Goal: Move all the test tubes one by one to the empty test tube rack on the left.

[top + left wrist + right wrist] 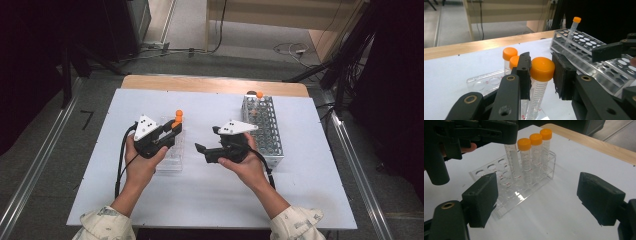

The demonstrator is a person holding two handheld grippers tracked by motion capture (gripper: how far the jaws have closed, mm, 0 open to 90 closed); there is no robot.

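— What have I got in my left gripper (541,75) right now?

— Its jaws are clamped on the orange cap of a tube (538,87) standing in the clear rack (524,192), next to two more capped tubes (536,155). Your right gripper (537,197) waits with its jaws wide apart, holding nothing.

— How should I lift it?

— Pull straight up along the tube's axis, I'd say, so it doesn't drag the light rack. Keep it upright on the way to the metal rack (265,130).
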